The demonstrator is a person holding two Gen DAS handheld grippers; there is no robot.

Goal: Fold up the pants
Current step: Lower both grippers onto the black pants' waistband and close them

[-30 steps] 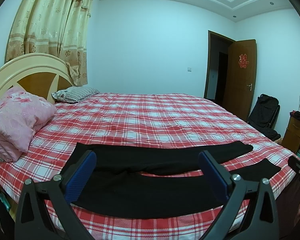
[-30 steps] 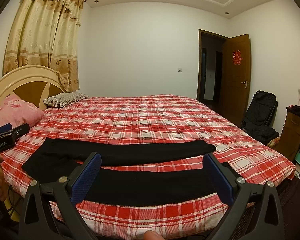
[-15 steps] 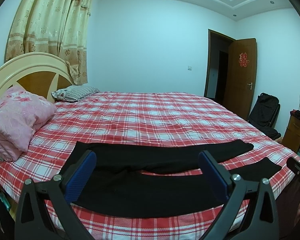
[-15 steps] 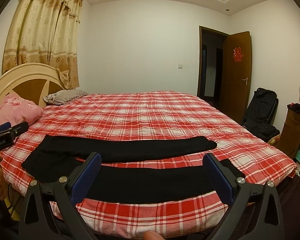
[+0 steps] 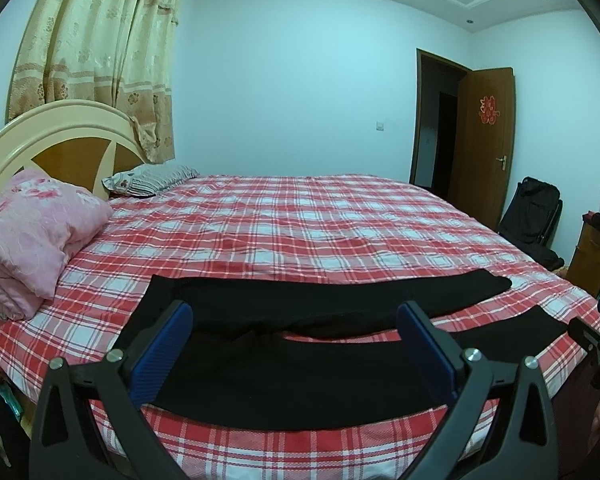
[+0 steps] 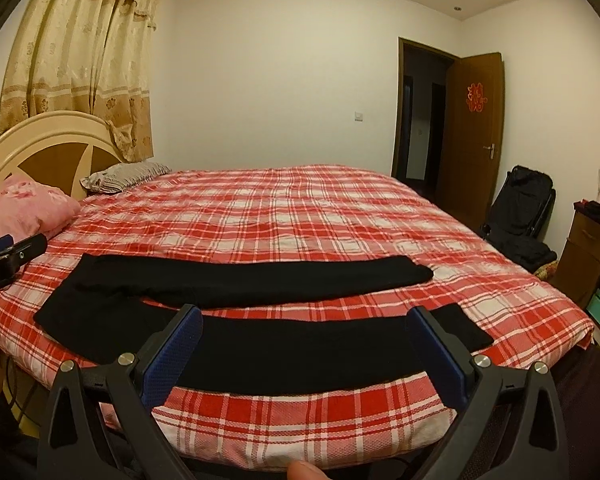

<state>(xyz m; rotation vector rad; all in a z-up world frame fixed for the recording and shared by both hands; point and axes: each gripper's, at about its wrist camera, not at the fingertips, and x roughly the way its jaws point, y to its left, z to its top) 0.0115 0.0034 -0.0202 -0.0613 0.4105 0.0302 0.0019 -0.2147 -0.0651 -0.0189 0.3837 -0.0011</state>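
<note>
In the left wrist view, the black pants (image 5: 300, 364) were seen spread flat across the near edge of the plaid bed (image 5: 300, 232), waist toward nine o'clock and both legs running toward three o'clock, the far leg lying apart from the near one with a strip of plaid showing between them. The left gripper (image 5: 294, 344) was held above the near leg with its blue-padded fingers (image 5: 162, 354) set wide apart and nothing between them. A folded pink quilt (image 5: 32, 240) was shown large at nine o'clock, with a striped pillow (image 5: 152, 178) at ten o'clock against the headboard (image 5: 56, 140); part of the other tool was caught at the frame's three o'clock edge. In the right wrist view, the pants (image 6: 284, 352) were seen from farther toward the cuffs, so that the near leg's cuff end at three o'clock was shown whole, whereas it was partly cut by the other tool in the left view. The right gripper (image 6: 304, 344) was likewise spread wide and empty over the near leg. Only here were a fingertip (image 6: 306, 472) at six o'clock and the left tool's body at nine o'clock visible, and the quilt (image 6: 24, 208) appeared only in part.
</note>
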